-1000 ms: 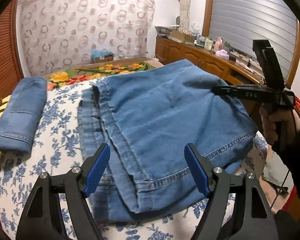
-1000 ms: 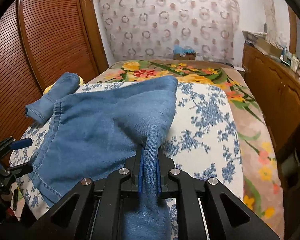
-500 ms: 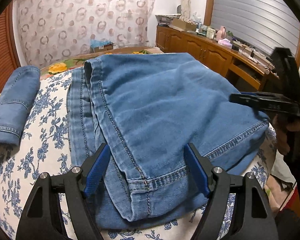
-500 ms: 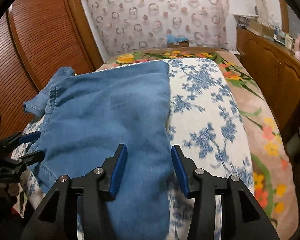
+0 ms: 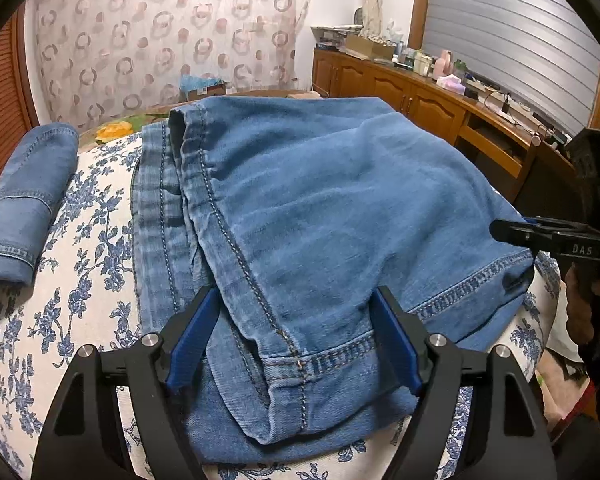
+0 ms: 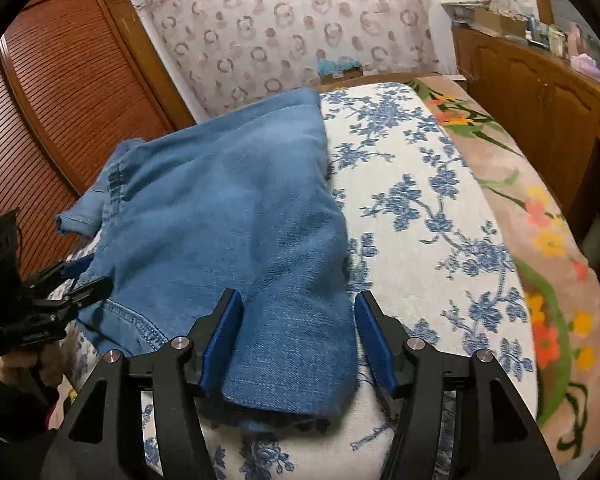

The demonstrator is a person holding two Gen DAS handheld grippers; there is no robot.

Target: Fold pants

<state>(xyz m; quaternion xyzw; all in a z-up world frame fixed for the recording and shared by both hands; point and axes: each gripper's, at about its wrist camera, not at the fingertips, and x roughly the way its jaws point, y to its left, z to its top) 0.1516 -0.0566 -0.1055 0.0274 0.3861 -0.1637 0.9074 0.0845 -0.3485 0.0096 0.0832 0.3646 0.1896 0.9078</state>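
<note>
The blue jeans (image 5: 340, 216) lie folded on the bed's blue-flowered cover (image 5: 88, 264). My left gripper (image 5: 294, 340) is open just above their near hem corner, its blue pads (image 5: 192, 336) standing either side of the seam without pressing it. In the right wrist view the jeans (image 6: 228, 216) lie flat, and the right gripper (image 6: 298, 340) has its jaws opening. The folded edge of the denim lies loose between its pads (image 6: 222, 340). Each gripper shows in the other's view: the right gripper (image 5: 556, 236) and the left gripper (image 6: 60, 292).
A second, folded pair of jeans (image 5: 24, 196) rests at the left of the bed. A wooden sideboard (image 5: 440, 108) with clutter runs along the right. A slatted wooden door (image 6: 72, 92) stands on the left. A patterned curtain (image 5: 160, 40) hangs behind, and a floral blanket (image 6: 540, 216) lies alongside.
The right gripper has let go of the denim fold and spread its jaws; the cloth has dropped flat on the bed. The left gripper has sunk slightly closer to the hem.
</note>
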